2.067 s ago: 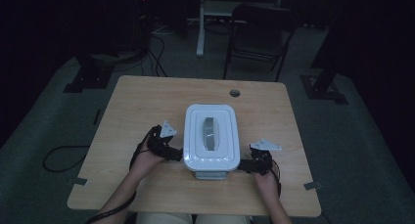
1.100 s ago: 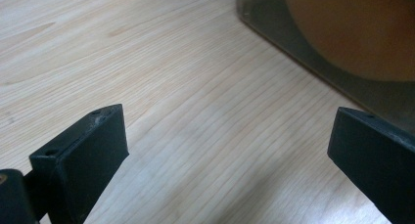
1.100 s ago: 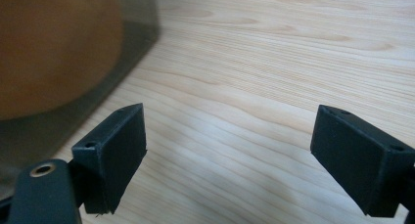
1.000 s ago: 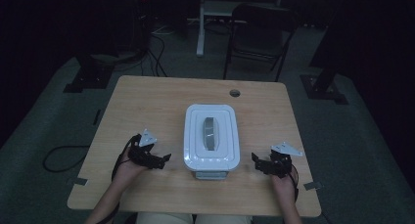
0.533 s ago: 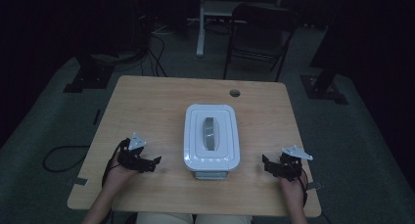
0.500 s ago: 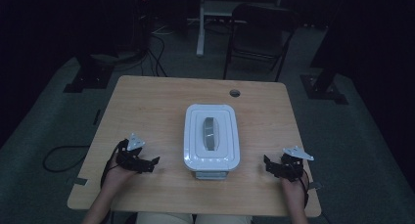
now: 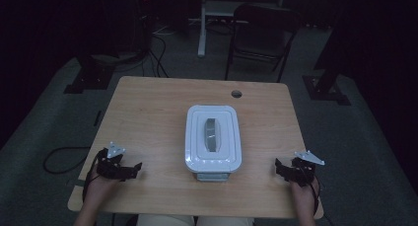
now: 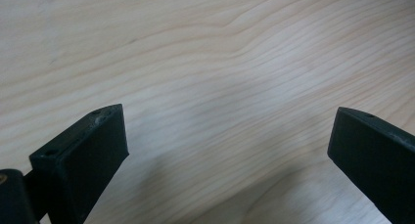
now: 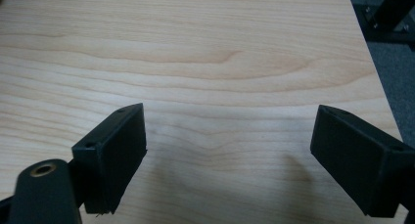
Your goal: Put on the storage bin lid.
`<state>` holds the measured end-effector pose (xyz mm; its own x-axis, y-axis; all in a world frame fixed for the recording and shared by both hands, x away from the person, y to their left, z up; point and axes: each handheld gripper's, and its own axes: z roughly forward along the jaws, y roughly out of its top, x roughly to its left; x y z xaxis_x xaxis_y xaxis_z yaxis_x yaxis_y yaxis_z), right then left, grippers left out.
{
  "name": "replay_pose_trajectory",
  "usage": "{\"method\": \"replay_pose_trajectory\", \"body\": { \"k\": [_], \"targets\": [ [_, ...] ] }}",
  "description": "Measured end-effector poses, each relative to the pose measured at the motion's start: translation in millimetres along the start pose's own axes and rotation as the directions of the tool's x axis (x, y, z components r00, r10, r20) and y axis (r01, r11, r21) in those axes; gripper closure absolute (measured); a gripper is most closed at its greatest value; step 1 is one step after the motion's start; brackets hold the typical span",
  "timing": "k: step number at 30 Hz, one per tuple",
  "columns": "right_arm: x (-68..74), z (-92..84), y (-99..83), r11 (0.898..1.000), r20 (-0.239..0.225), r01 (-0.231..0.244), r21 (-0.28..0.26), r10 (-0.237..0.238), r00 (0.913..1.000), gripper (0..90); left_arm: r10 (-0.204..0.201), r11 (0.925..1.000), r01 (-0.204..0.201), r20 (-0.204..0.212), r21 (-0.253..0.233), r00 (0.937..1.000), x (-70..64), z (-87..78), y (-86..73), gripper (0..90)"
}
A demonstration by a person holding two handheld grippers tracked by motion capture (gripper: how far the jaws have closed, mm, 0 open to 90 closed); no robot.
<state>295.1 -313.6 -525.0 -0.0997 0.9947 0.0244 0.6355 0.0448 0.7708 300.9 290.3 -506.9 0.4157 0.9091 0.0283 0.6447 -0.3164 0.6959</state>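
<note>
Wooden table (image 7: pixel 148 112), white lidded box (image 7: pixel 212 137) midway between wide-spread left tongs (image 7: pixel 129 169) and right tongs (image 7: pixel 281 169).

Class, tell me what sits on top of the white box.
A white lid with a grey handle covers the white box. Its contents are hidden.

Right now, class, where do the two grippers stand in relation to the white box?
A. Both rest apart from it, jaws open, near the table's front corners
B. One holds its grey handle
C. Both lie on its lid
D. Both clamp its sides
A: in the high view the left gripper and right gripper sit well clear of the box, and each gripper view shows open jaws over bare table.
</note>
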Motion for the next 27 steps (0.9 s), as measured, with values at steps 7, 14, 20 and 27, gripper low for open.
{"method": "replay_pose_trajectory", "body": {
  "k": [7,14,20,27],
  "targets": [
    [-5.6,2.7,0.6,0.999,0.016,-0.021,0.045,0.020,0.9997,13.3,-0.070,0.9974,0.071,-0.080,0.014,0.9944,9.6,-2.9,-12.7,1.9],
    [-7.1,2.9,-0.5,0.997,0.035,-0.017,0.070,0.014,0.9993,13.7,-0.105,0.9937,0.110,-0.144,0.024,0.9840,13.3,-1.0,-21.2,1.9],
    [-7.6,3.0,-0.5,0.997,0.040,-0.024,0.071,0.021,0.9990,13.4,-0.167,0.9854,0.170,-0.139,0.006,0.9761,20.5,0.0,-24.7,1.9],
    [-7.7,2.9,-0.7,0.997,0.049,-0.030,0.071,0.027,0.9984,13.4,-0.175,0.9841,0.178,-0.143,0.003,0.9740,20.7,0.0,-25.0,2.0]
  ]
}}
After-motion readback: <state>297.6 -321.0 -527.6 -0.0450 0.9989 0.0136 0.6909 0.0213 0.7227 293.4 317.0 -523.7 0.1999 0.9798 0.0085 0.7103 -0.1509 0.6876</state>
